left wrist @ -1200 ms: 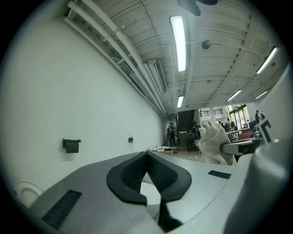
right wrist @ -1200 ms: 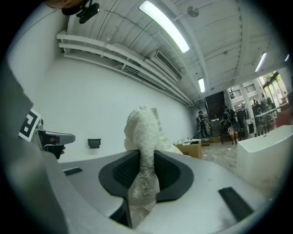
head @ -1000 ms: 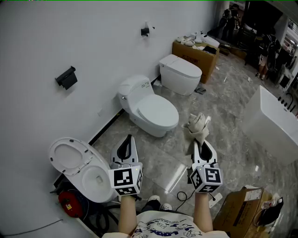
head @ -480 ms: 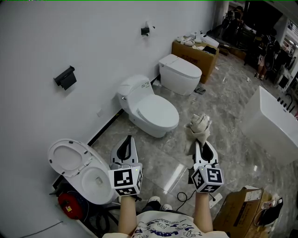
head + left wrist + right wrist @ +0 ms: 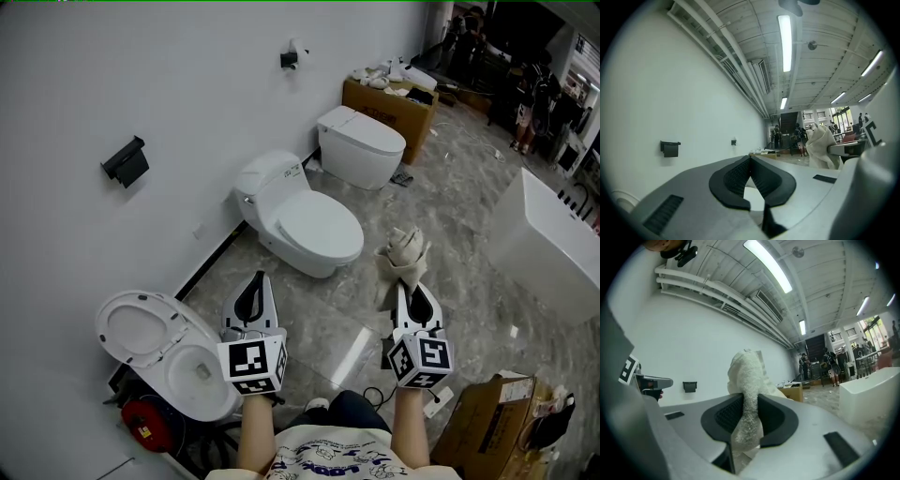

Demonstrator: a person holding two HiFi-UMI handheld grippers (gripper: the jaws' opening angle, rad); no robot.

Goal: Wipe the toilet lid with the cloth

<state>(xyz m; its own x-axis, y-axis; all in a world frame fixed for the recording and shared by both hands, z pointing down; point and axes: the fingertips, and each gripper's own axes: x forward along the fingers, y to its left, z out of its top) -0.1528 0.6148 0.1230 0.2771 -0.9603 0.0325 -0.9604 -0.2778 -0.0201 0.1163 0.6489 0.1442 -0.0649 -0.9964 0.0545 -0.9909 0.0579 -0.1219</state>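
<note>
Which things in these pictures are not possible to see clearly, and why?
Head view: red object beside the open toilet, half behind its bowl, unidentifiable.
Head view: cardboard box, cut off by the bottom edge.
Left gripper view: people at the far end, too small and dark.

No legible text seen; print on the cardboard box (image 5: 392, 108) and shirt (image 5: 328, 461) was too small to read.

Our gripper (image 5: 750, 414) pinches the cloth (image 5: 746, 371); a black holder (image 5: 689, 386) hangs left of the cloth, a tub (image 5: 869, 390) right.
</note>
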